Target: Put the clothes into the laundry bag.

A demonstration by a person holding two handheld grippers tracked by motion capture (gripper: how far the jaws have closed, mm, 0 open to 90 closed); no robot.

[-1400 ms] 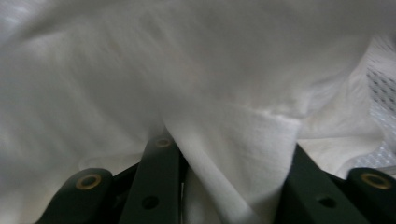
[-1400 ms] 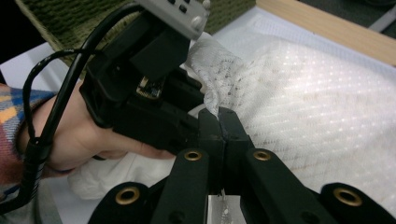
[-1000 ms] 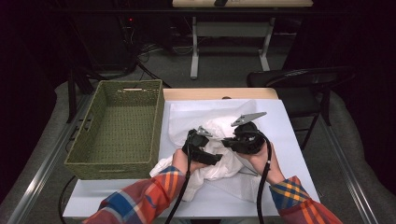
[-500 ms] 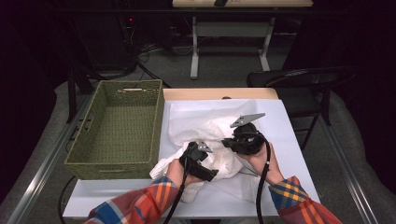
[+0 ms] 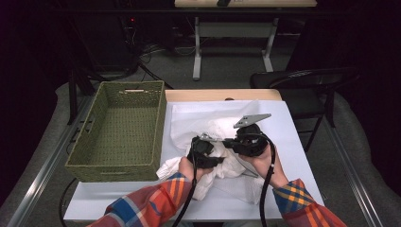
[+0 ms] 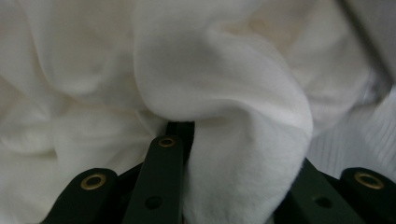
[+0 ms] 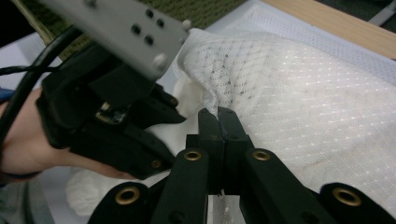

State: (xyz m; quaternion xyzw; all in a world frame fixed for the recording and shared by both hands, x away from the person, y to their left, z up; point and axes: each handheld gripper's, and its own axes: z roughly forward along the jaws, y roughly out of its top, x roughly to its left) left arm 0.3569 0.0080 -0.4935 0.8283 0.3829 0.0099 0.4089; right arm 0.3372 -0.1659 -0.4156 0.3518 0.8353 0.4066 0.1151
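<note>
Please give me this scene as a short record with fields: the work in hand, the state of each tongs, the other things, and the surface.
work: handling a crumpled white garment on the table
left tongs: jaws have just been closing, a fold of the white garment pinched between them
right tongs: shut on a mesh edge of the white garment
basket: green, woven, empty, to the left of the garment
surface: white sheet over the table
behind the table: dark chair
</note>
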